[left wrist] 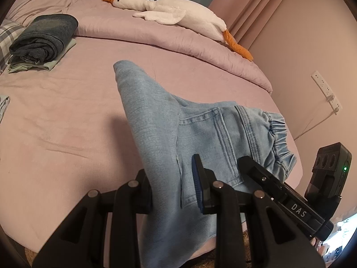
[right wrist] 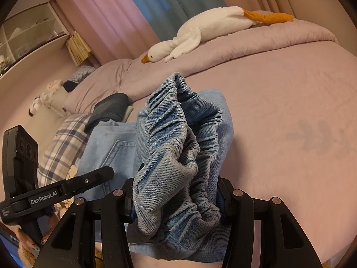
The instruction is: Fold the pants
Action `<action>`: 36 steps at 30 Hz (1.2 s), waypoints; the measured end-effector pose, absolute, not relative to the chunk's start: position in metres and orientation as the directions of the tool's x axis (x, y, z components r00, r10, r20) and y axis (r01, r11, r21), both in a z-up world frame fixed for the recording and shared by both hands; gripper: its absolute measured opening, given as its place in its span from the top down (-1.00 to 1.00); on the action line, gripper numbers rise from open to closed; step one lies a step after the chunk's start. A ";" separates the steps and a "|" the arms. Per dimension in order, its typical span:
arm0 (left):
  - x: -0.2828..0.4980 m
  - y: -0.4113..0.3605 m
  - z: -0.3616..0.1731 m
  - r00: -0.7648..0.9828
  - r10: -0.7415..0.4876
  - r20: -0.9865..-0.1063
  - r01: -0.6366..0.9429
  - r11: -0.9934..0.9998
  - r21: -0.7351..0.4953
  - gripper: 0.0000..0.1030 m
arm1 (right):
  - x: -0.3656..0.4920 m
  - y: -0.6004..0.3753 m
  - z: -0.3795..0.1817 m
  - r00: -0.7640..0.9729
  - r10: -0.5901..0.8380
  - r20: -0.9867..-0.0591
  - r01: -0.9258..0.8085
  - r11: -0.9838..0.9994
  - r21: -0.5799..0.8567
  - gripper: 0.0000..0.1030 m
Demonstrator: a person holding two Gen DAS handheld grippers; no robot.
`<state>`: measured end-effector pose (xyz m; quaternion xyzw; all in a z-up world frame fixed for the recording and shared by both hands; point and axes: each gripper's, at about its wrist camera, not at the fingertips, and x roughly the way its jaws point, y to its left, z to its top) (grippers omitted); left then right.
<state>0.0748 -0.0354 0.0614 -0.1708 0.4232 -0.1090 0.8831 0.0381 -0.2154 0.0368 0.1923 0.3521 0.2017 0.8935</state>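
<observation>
Nearest, the left gripper (left wrist: 174, 187) has its two black jaws closed on a fold of the light-blue denim pants with an elastic waistband (left wrist: 200, 138); one blue-padded finger (left wrist: 199, 185) lies on top of the cloth by the back pocket, the other is mostly hidden beneath. The right gripper (right wrist: 176, 203) pinches the gathered waistband bunch between jaws held narrowly apart by the thickness of cloth. The pants (right wrist: 178, 145) hang partly lifted at the near edge of the lilac-sheeted bed (left wrist: 67, 122), one leg rising to a peak, the rest draped on the sheet. Judgement: the step in hand appears to be lifting and spreading the garment; it would go best with both grips held firm, the hands drawn apart evenly so seams align, and the cloth laid flat before any crease is made. Farther off lie a rolled dark-blue towel on folded pale cloth (left wrist: 44, 38), then a white plush goose with orange beak and feet (left wrist: 176, 15) on the rolled lilac duvet (left wrist: 156, 38).
</observation>
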 end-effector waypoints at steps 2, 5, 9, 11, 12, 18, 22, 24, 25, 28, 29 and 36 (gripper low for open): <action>0.077 -0.035 0.060 0.616 -0.338 -0.712 0.045 0.917 -0.396 0.50 | 0.040 -0.215 0.036 0.669 0.496 -0.554 -0.221 0.844 0.489 -0.04; 0.081 -0.035 0.058 0.613 -0.334 -0.717 0.041 0.919 -0.393 0.50 | 0.043 -0.213 0.035 0.668 0.492 -0.559 -0.216 0.846 0.487 -0.04; 0.084 -0.034 0.053 0.606 -0.335 -0.722 0.031 0.916 -0.400 0.50 | 0.046 -0.209 0.033 0.662 0.489 -0.568 -0.210 0.849 0.485 -0.04; 0.087 -0.033 0.052 0.602 -0.338 -0.723 0.024 0.913 -0.407 0.50 | 0.049 -0.208 0.030 0.658 0.490 -0.572 -0.207 0.848 0.488 -0.04; 0.088 -0.032 0.051 0.599 -0.340 -0.725 0.019 0.911 -0.411 0.50 | 0.050 -0.208 0.030 0.656 0.491 -0.573 -0.207 0.848 0.489 -0.04; 0.093 -0.032 0.048 0.595 -0.338 -0.730 0.009 0.910 -0.414 0.50 | 0.055 -0.206 0.028 0.648 0.493 -0.581 -0.202 0.846 0.493 -0.04; 0.097 -0.031 0.047 0.590 -0.344 -0.730 0.005 0.906 -0.423 0.50 | 0.057 -0.204 0.028 0.646 0.491 -0.585 -0.196 0.847 0.494 -0.04; 0.098 -0.031 0.046 0.588 -0.348 -0.730 -0.001 0.902 -0.431 0.50 | 0.058 -0.204 0.027 0.644 0.492 -0.586 -0.193 0.846 0.498 -0.04; 0.099 -0.030 0.046 0.588 -0.349 -0.730 -0.005 0.901 -0.434 0.50 | 0.059 -0.204 0.026 0.642 0.492 -0.588 -0.191 0.846 0.499 -0.04; 0.101 -0.030 0.046 0.593 -0.343 -0.728 -0.006 0.903 -0.431 0.50 | 0.061 -0.201 0.026 0.641 0.489 -0.592 -0.190 0.848 0.494 -0.04; 0.102 -0.029 0.046 0.593 -0.344 -0.728 -0.007 0.902 -0.431 0.50 | 0.062 -0.201 0.026 0.641 0.487 -0.593 -0.190 0.849 0.493 -0.04; 0.111 -0.021 0.041 0.582 -0.347 -0.736 -0.023 0.897 -0.441 0.50 | 0.070 -0.195 0.025 0.634 0.478 -0.608 -0.183 0.856 0.483 -0.04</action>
